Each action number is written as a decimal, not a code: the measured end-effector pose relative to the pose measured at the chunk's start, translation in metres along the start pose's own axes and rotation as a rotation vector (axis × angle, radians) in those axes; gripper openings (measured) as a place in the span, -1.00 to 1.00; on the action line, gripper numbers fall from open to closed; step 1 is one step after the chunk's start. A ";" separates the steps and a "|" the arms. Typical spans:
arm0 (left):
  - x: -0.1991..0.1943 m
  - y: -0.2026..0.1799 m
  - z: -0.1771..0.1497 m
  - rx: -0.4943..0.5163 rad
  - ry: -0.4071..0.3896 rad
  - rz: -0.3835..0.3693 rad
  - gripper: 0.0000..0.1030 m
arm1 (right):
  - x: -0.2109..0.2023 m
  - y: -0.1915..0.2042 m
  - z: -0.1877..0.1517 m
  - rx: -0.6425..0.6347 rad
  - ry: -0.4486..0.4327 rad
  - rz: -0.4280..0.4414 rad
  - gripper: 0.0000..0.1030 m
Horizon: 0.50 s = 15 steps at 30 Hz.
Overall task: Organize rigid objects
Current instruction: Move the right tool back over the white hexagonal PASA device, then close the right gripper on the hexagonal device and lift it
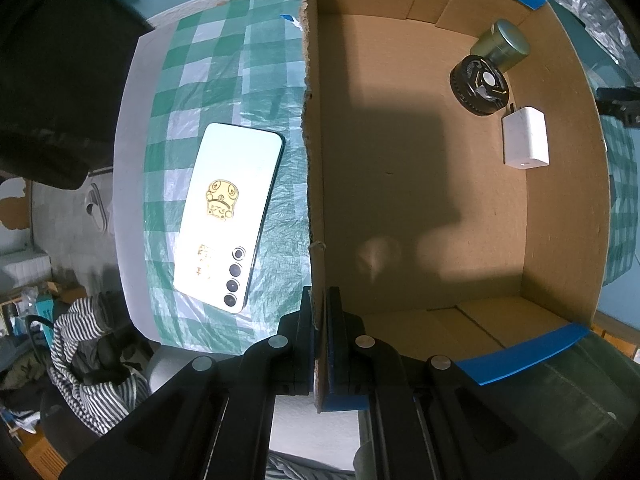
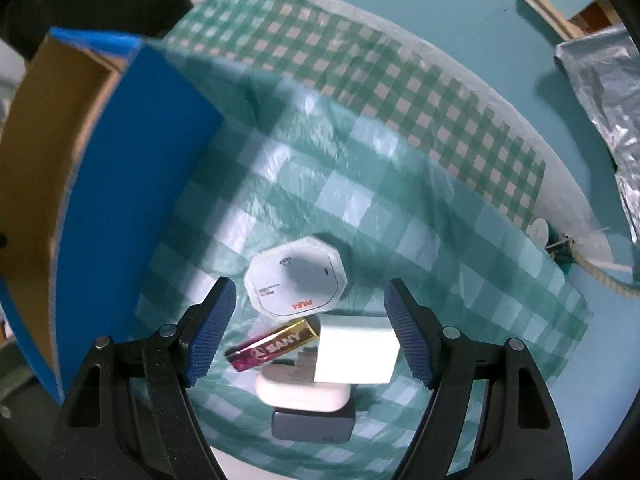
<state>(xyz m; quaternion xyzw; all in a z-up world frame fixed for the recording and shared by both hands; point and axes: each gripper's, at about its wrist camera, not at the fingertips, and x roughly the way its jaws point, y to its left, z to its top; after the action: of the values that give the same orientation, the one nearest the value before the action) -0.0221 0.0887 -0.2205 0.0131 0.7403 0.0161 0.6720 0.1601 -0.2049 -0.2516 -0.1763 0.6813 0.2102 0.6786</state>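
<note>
The left gripper (image 1: 320,344) is closed tight on the wall of the cardboard box (image 1: 316,184). Inside the box, in the far corner, lie a white charger (image 1: 525,138), a black round part (image 1: 480,84) and a green tin (image 1: 502,44). A white phone (image 1: 230,216) lies outside on the checked cloth (image 1: 224,60).

The right gripper (image 2: 310,330) is wide open and holds nothing; between its fingers are a white adapter (image 2: 358,354), a SANY battery (image 2: 272,346) and an octagonal white box (image 2: 296,282)

Dim bluish light, fisheye-bent edges, motion blur (right wrist view)
</note>
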 end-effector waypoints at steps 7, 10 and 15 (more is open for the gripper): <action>0.001 0.001 0.000 -0.008 0.003 0.001 -0.92 | 0.025 0.016 -0.006 -0.130 0.029 -0.048 0.49; 0.001 0.001 0.000 -0.011 0.005 0.002 -0.92 | 0.030 0.022 -0.007 -0.178 0.028 -0.068 0.49; 0.002 0.002 0.001 -0.012 0.009 0.004 -0.92 | 0.037 0.027 -0.004 -0.218 0.037 -0.089 0.49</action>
<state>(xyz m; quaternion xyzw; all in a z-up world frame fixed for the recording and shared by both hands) -0.0217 0.0904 -0.2224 0.0103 0.7433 0.0219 0.6686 0.1417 -0.1825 -0.2871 -0.2828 0.6584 0.2494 0.6514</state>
